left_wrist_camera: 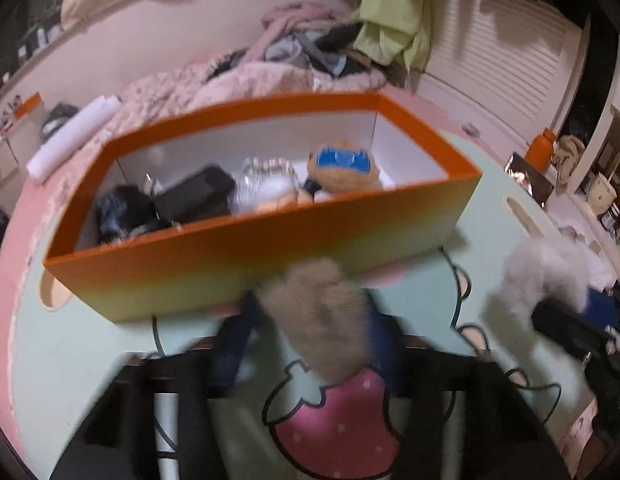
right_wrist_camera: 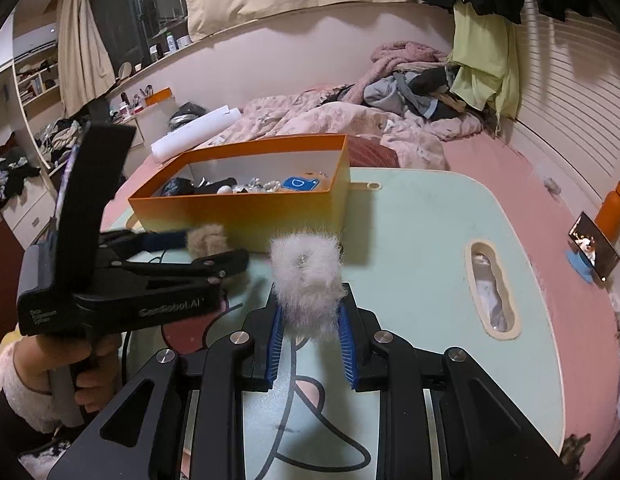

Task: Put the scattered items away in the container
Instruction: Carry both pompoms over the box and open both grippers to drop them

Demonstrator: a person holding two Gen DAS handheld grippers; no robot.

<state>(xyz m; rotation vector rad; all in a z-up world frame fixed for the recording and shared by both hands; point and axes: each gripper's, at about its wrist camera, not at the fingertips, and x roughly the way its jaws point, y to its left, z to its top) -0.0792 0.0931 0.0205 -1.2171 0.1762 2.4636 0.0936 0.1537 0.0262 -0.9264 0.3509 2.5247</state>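
The right gripper (right_wrist_camera: 310,332) has its blue ribbed pads clamped on a fluffy white pompom (right_wrist_camera: 306,280), which stands upright between them. The left gripper (right_wrist_camera: 218,258), narrowly parted, is closed on a tan furry pompom (right_wrist_camera: 208,238) beside the near long wall of the orange cardboard box (right_wrist_camera: 246,216). The box lies lengthwise along the far edge of the pale green table (right_wrist_camera: 421,216), holding dark and shiny items.
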